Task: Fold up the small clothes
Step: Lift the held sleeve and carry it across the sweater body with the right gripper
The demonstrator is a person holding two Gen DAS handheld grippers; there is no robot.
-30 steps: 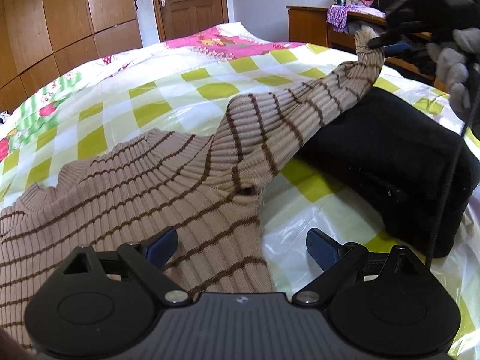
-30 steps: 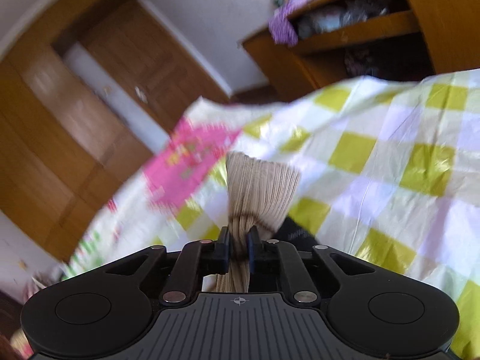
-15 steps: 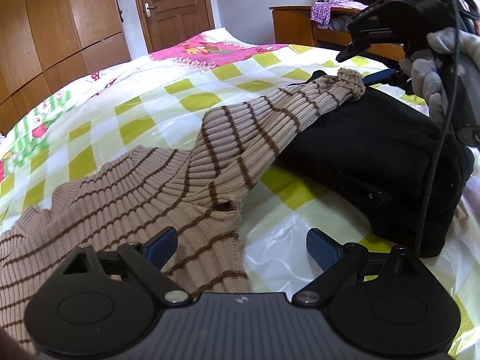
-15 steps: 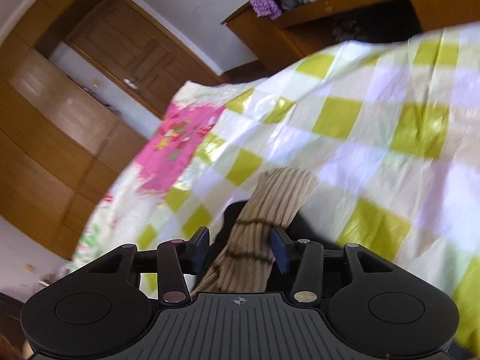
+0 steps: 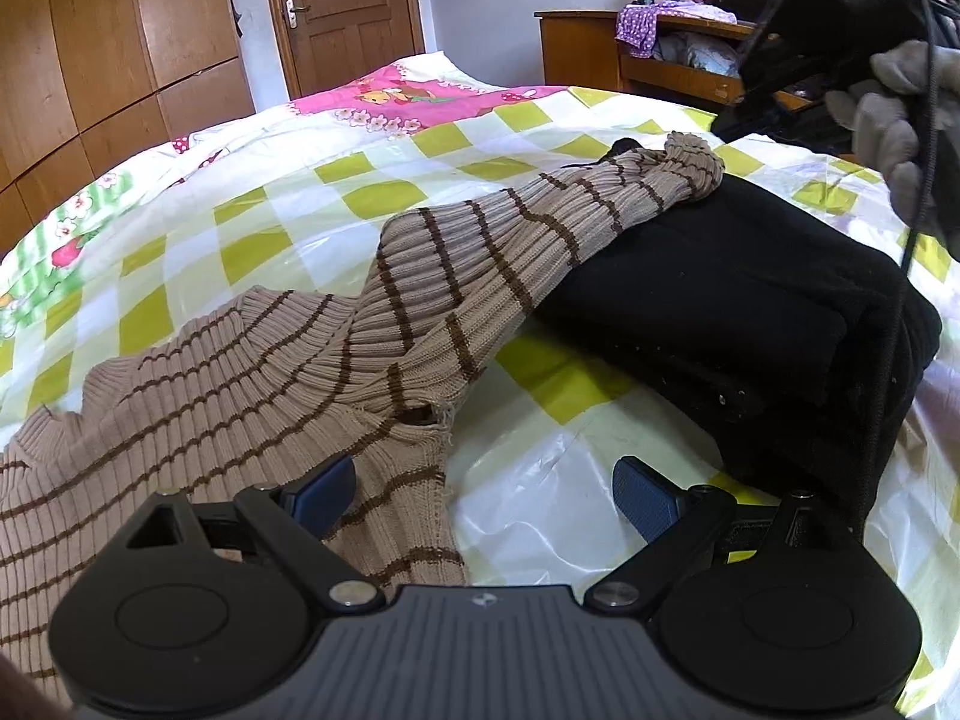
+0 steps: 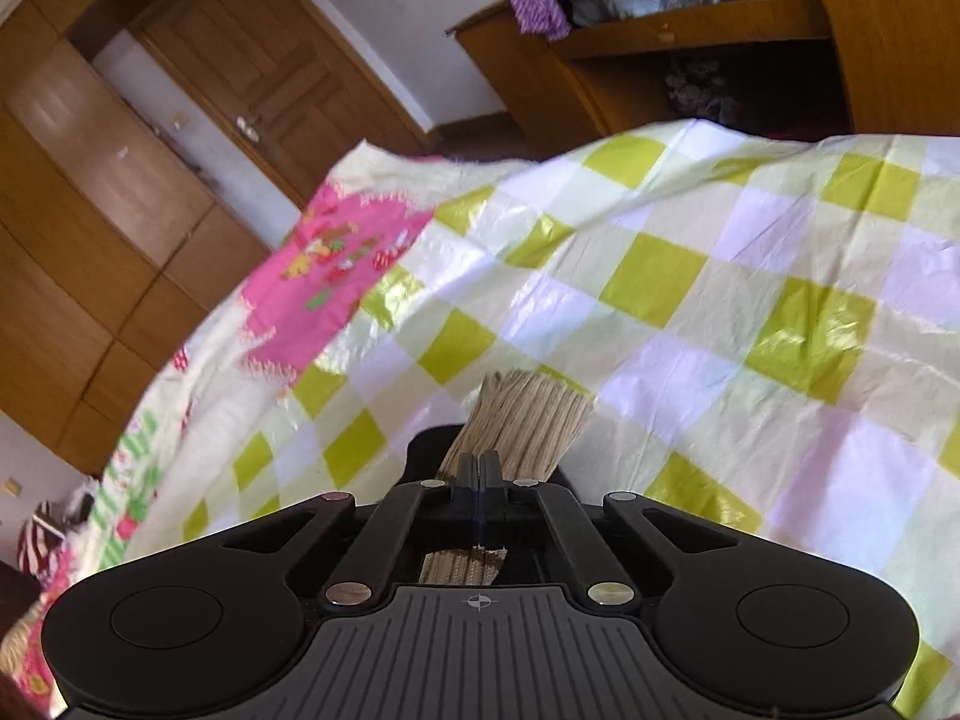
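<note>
A bed (image 5: pixel 252 228) under a glossy yellow-and-white checked cover fills both views. Across it lies a beige ribbed sweater with thin brown stripes (image 5: pixel 198 396), body at seven o'clock in the left wrist view, one sleeve (image 5: pixel 528 240) stretched toward one o'clock with its cuff resting on a folded black garment (image 5: pixel 750 300). At two o'clock a gloved hand (image 5: pixel 900 120) grips the right tongs (image 6: pixel 479 468) — pressed together with nothing between the pads, the cuff lying just below and beyond them. The left tongs (image 5: pixel 486 489) stand wide, empty, over the sweater's edge.
</note>
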